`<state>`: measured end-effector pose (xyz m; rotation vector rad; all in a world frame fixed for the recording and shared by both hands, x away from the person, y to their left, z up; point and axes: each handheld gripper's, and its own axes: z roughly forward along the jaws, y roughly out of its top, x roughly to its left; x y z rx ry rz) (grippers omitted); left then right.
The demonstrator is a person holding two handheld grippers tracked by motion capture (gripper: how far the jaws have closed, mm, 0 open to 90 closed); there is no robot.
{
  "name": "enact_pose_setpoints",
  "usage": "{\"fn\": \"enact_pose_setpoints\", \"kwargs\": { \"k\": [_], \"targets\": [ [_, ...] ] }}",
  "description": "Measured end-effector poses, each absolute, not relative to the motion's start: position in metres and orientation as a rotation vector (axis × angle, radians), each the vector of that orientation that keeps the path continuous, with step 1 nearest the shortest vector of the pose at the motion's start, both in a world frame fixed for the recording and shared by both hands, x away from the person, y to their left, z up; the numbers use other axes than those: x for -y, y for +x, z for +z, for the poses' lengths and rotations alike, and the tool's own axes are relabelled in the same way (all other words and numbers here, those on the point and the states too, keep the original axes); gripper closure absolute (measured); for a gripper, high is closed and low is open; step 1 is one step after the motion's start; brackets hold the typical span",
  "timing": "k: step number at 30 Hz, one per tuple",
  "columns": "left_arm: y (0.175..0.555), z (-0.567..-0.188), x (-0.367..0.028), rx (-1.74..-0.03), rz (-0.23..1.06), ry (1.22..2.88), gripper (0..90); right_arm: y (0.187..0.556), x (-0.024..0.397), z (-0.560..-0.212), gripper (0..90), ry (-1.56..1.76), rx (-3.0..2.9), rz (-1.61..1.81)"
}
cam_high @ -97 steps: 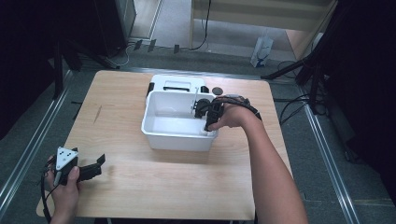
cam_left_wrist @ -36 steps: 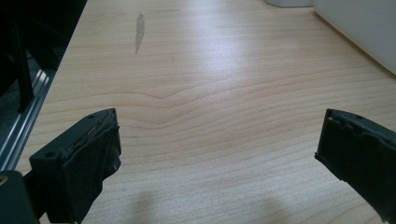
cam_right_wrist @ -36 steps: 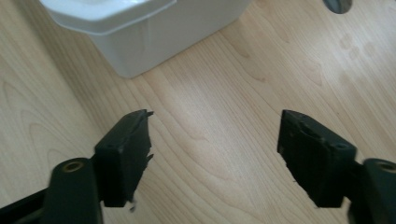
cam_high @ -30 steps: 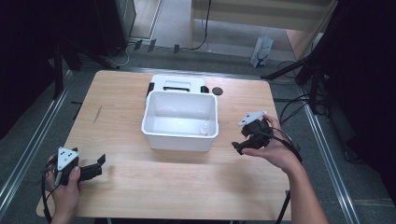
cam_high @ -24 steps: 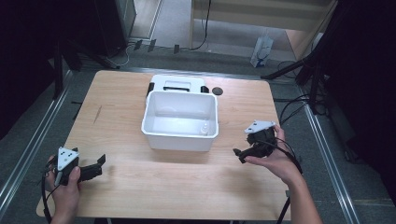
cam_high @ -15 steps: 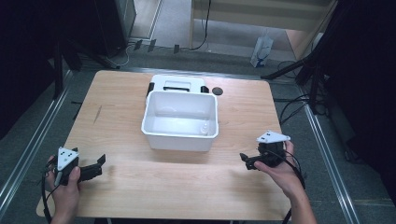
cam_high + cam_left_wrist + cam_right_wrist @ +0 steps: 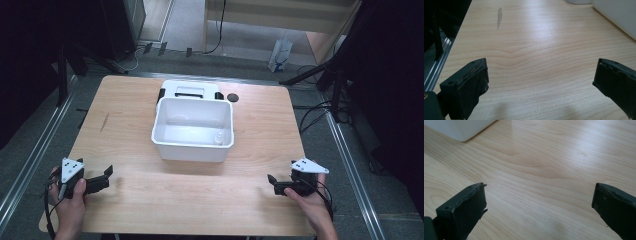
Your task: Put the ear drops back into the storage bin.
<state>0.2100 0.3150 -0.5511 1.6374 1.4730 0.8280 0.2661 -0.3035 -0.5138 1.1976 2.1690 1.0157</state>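
I have both claws low at the near edge of the desk [image 7: 130,130], one at each corner. My left claw [image 7: 106,175] is released, its jaws spread wide over bare wood, gripping nothing. My right claw [image 7: 272,182] is released too, jaws wide apart and empty. The white tub [image 7: 193,129] sits mid-desk, well apart from both, with a small white bottle [image 7: 218,138] inside at its right wall. A white box [image 7: 190,90] touches the tub's far side, a dark disc [image 7: 232,97] just beside it.
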Motion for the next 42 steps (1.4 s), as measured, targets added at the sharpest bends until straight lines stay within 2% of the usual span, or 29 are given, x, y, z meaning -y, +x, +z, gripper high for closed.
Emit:
{"fn": "enact_pose_setpoints", "kwargs": {
  "k": [19,30,42],
  "targets": [
    [0.210,-0.551,-0.314,-1.478,0.836,1.639,0.4,0.236,0.354,-0.529,0.0,1.337,-2.035,1.063],
    [0.211,-0.551,-0.314,-1.481,0.837,1.649,0.3,0.228,0.366,-0.545,0.0,1.401,-1.966,1.127],
    [0.211,-0.552,-0.313,-1.488,0.843,1.651,0.4,0.225,0.373,-0.547,0.0,1.445,-1.907,1.212]
  ]
}}
